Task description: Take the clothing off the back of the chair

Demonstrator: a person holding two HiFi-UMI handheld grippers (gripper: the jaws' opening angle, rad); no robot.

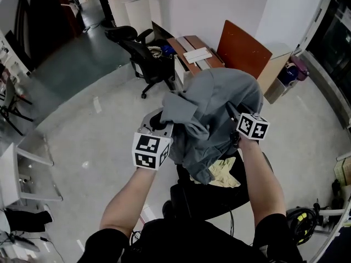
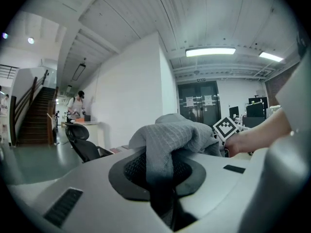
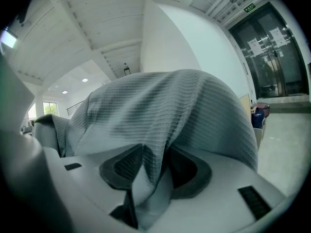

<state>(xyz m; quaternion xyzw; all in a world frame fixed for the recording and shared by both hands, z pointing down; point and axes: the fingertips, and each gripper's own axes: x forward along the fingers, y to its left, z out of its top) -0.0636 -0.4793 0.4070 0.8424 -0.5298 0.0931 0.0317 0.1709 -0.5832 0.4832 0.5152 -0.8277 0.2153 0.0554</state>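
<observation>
Right gripper view — clothing [image 3: 170, 115], illegible sign [image 3: 250, 6]

Even, bright light came from a ceiling strip light [image 2: 210, 52]; shadows on the floor [image 1: 98, 147] were soft. Both gripper views bowed heavily toward dark, round edges, and the close clothing [image 3: 170, 110] looked slightly blurred.

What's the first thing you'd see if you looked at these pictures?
A big grey garment is bunched up in the middle, over a black chair. The left tool and the right tool each pinch a fold of it. A bit of pale yellow cloth peeks out underneath the garment.
</observation>
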